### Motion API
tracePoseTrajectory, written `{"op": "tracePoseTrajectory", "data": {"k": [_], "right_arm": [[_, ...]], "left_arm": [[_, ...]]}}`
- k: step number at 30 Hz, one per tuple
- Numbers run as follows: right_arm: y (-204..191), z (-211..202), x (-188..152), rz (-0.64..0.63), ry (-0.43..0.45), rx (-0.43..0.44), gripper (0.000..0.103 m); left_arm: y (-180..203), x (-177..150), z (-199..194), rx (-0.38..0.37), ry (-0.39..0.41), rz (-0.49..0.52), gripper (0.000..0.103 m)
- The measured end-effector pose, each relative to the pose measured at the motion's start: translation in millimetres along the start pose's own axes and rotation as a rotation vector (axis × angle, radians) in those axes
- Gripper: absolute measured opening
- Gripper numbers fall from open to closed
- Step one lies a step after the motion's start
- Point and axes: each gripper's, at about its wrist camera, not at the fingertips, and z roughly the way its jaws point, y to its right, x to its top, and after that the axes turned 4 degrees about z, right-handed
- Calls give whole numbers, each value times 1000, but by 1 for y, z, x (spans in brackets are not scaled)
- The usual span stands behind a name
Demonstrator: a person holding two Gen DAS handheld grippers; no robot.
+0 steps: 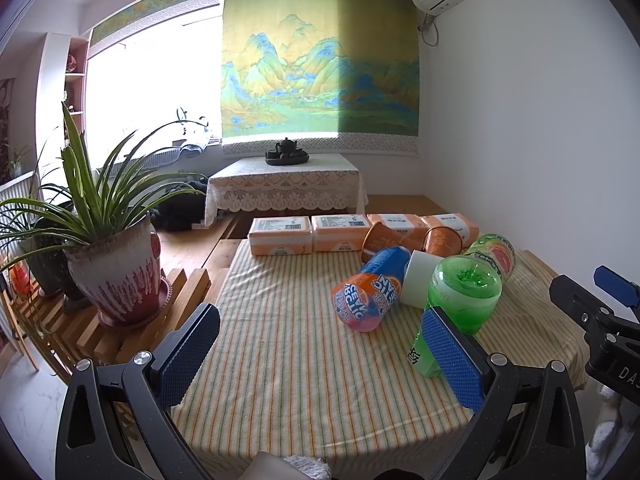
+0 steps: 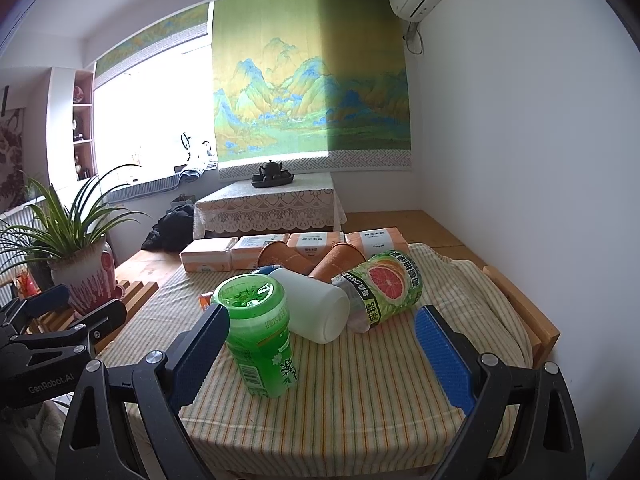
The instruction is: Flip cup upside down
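A green plastic cup [image 2: 258,336] stands on the striped tablecloth [image 2: 360,392] with its base up; it also shows in the left wrist view [image 1: 460,308]. Behind it lie a white cup [image 2: 312,304], a grapefruit-print cup [image 2: 380,288], a blue and orange cup [image 1: 368,288] and two orange paper cups [image 2: 340,260], all on their sides. My right gripper [image 2: 320,352] is open, its left finger just beside the green cup. My left gripper [image 1: 320,356] is open and empty, its right finger in front of the green cup.
Several orange tissue packs [image 1: 280,236] line the table's far edge. A potted plant [image 1: 116,272] stands on a wooden rack at the left. A lace-covered low table with a teapot [image 1: 286,148] is behind. A white wall is at the right.
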Motion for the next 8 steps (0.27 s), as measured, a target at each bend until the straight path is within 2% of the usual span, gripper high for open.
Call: {"op": "tracePoseTrajectory", "data": {"k": [8], "right_arm": [[1,3,-1,-3,-6,-1,92]], "left_arm": [[0,-1,0,4,10,5,102]]}}
